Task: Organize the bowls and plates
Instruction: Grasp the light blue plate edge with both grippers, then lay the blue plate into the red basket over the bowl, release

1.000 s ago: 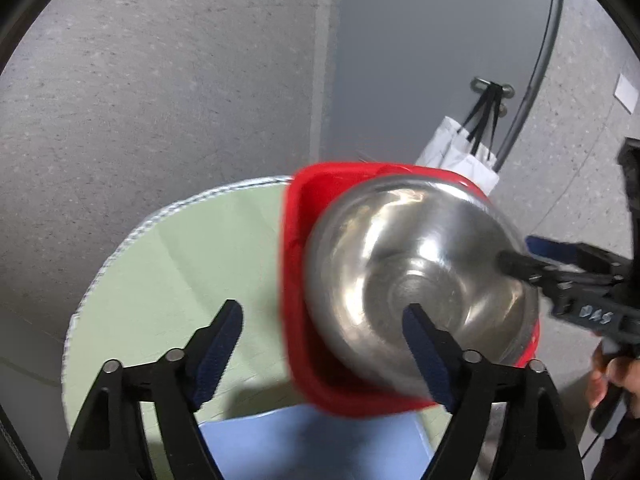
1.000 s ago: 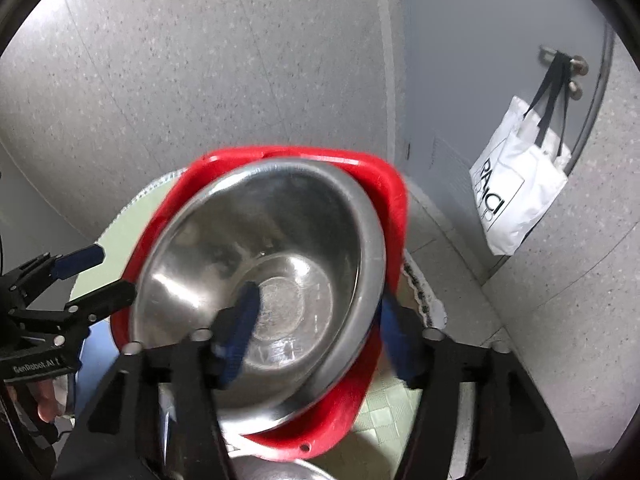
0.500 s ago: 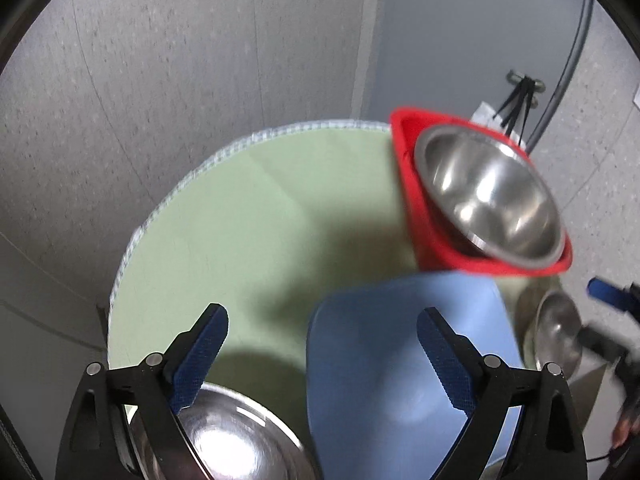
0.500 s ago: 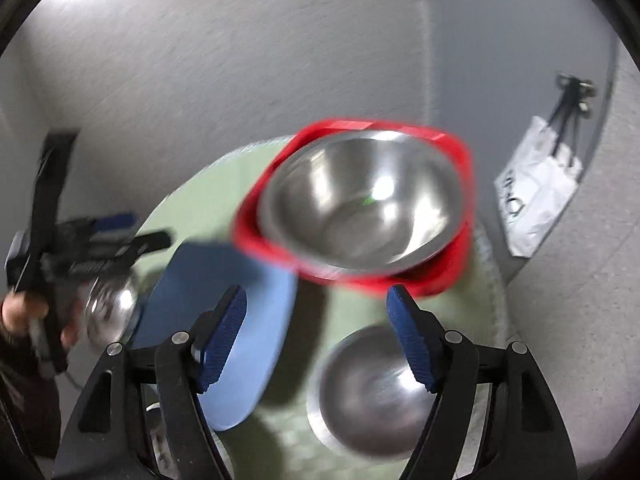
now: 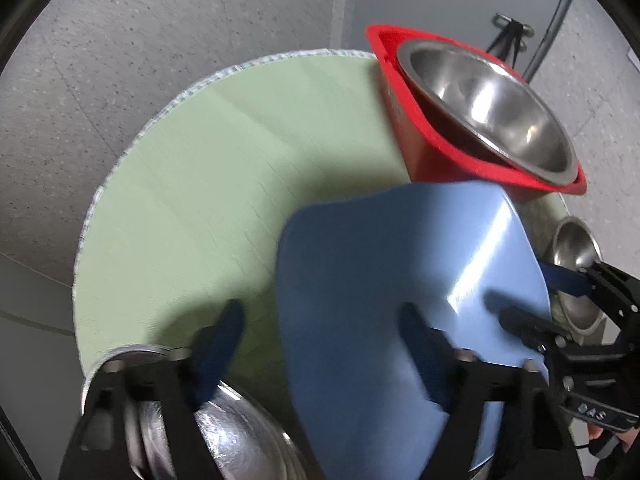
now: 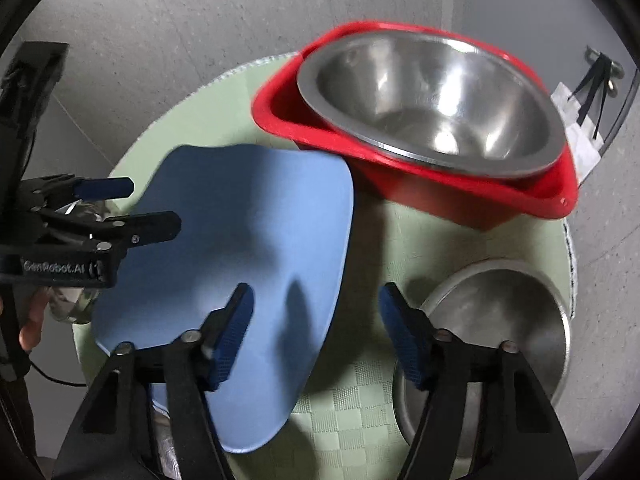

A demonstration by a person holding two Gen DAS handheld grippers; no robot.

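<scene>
A steel bowl (image 6: 432, 100) sits nested in a red square dish (image 6: 420, 188) at the far side of a round green-clothed table (image 6: 400, 240); the bowl and the dish also show in the left wrist view (image 5: 488, 104) (image 5: 420, 120). A blue plate (image 6: 248, 248) (image 5: 400, 280) lies on the near side. My right gripper (image 6: 316, 324) is open and empty above the plate's right edge. My left gripper (image 5: 320, 344) is open and empty over the plate's left part; it also shows at the left of the right wrist view (image 6: 132, 204). Another steel bowl (image 6: 488, 344) stands at the right.
A steel bowl (image 5: 224, 428) lies under my left gripper near the table's front edge. A small steel bowl (image 5: 576, 252) shows beside my right gripper's fingers (image 5: 568, 280). A grey wall is behind the table, and a white bag (image 6: 580, 136) hangs at the right.
The red dish with the steel bowl has been set down at the far side of the table. Both grippers have pulled back toward the near side and now hover over the blue plate.
</scene>
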